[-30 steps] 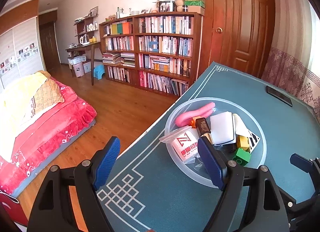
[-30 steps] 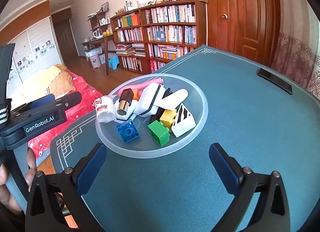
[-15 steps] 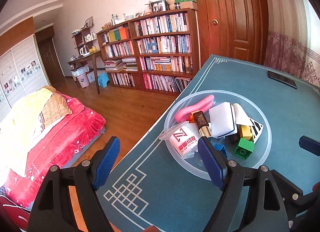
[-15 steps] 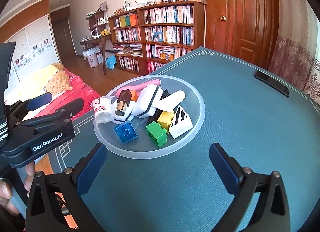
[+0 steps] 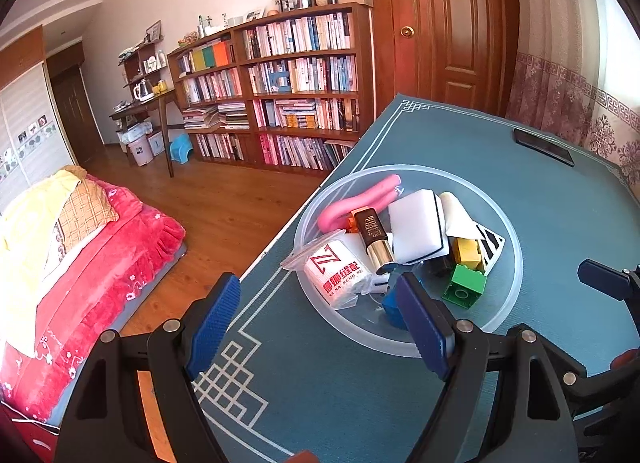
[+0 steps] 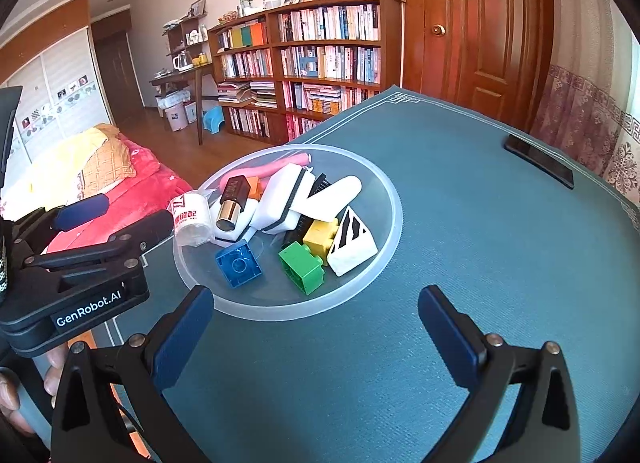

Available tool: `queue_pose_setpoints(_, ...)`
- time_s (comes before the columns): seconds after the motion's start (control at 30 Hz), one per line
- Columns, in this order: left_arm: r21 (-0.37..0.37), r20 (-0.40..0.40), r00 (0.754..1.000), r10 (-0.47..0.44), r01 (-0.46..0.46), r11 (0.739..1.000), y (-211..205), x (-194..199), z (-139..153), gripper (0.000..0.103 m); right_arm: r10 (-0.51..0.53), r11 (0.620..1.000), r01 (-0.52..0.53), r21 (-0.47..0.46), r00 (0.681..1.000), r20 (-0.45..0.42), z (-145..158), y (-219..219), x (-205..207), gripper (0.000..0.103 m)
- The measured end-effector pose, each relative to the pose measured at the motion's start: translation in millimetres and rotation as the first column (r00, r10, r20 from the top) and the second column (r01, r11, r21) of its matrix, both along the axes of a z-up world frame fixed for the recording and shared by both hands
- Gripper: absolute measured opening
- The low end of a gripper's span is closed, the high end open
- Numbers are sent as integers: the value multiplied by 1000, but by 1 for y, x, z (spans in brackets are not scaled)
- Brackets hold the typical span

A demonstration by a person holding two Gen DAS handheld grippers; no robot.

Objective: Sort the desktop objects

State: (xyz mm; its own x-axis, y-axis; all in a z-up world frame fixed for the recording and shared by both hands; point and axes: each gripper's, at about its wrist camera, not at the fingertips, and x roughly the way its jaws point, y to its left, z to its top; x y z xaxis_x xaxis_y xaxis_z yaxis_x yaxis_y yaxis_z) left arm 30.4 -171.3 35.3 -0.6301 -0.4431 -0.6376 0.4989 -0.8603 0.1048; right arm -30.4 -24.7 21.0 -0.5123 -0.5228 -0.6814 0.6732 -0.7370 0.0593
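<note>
A lived-in home bedroom: a bed (image 5: 80, 247) with a red cover, a packed wooden bookcase (image 5: 280, 95), a panelled door (image 5: 444, 23) and wood flooring (image 5: 224, 199).

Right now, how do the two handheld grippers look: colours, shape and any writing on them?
Both are black plastic frames with silver screws and two fingers bearing blue ribbed pads. The left gripper is seen from the side in the right wrist view, where white lettering reads "GenRobot.AI". The right gripper has the same forked build. No cables or sleeves are clearly visible.
</note>
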Motion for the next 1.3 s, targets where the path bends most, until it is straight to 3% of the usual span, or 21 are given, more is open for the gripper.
queue_pose_setpoints(1.3, 40, 46, 999, -16, 14, 999, -5, -16, -10, 83, -16, 1000, 16, 18, 1000, 12, -6, -5, -11, 103)
